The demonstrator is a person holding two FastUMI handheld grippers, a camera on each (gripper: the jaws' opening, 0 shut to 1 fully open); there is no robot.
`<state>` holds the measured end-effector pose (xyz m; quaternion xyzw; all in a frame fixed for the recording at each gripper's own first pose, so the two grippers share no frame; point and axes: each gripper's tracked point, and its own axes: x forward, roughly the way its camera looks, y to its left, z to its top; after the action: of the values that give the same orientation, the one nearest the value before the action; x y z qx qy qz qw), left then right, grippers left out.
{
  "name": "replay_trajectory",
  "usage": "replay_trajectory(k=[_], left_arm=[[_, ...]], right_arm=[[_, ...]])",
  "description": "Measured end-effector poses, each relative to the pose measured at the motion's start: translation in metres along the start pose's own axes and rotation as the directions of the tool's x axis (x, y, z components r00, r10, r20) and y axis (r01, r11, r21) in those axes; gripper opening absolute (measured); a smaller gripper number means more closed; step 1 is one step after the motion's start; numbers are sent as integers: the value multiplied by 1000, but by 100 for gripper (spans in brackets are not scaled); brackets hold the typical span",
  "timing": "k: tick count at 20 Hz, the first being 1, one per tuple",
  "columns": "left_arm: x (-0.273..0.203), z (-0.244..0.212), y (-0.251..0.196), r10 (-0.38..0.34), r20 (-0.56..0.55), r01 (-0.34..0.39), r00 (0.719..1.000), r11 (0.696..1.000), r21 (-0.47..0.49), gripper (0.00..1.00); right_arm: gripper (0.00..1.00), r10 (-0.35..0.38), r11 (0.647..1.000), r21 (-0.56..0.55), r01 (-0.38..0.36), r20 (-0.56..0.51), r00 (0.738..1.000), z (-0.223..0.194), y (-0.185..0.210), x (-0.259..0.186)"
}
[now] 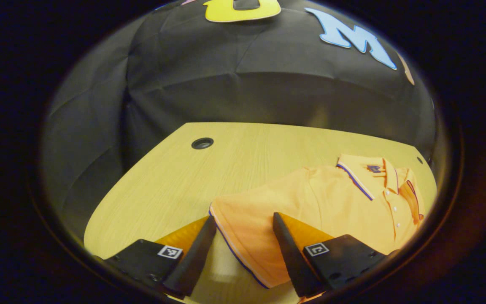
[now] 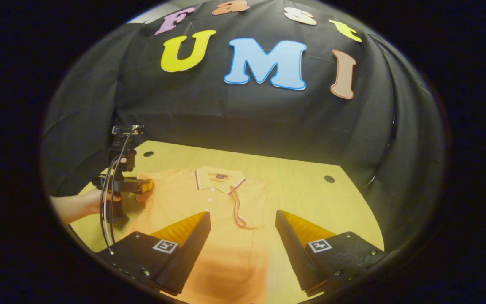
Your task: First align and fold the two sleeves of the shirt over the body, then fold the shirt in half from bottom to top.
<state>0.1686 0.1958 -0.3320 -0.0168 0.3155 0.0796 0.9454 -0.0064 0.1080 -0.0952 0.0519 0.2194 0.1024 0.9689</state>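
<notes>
Left gripper [image 1: 243, 240], jaws wide apart and holding nothing, hangs over the striped cuff of one short sleeve [image 1: 243, 236] of the single orange knit polo shirt [image 1: 331, 202], which lies flat and face-up on the pale wooden table [image 1: 163, 185]. Right gripper [image 2: 243, 236] is likewise spread open and empty above the shirt's body, with the collar [image 2: 220, 177] toward the booth wall. One shirt, two sleeves, two grippers; the fabric looks light, soft and limp, so I would pinch each sleeve at its cuff edge.
</notes>
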Motion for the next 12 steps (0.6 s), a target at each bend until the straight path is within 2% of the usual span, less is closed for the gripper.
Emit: replay_trajectory(k=[1, 2, 4, 7, 9, 12], left_arm=[[1, -1, -4, -15, -6, 15, 1000, 1000, 15, 78], [2, 2, -9, -21, -3, 21, 1000, 1000, 18, 76], [2, 0, -15, -31, -9, 31, 999, 999, 31, 57], [3, 1, -15, 2, -18, -1, 1000, 998, 67, 19], [4, 3, -18, 13, -22, -11, 1000, 995, 100, 8], [0, 12, -26, 7, -4, -6, 1000, 994, 107, 9]], right_arm=[[97, 1, 1000, 2, -1, -4, 1000, -2, 0, -2], [96, 3, 1000, 12, -3, -5, 1000, -4, -1, -4], [96, -3, 999, 33, 3, -2, 1000, -6, -4, -8], [96, -29, 998, 55, 29, -10, 1000, -13, -17, -15], [96, -46, 996, 75, 47, -22, 999, -21, -25, -18], [96, -69, 993, 97, 72, -34, 997, -29, -35, -22]])
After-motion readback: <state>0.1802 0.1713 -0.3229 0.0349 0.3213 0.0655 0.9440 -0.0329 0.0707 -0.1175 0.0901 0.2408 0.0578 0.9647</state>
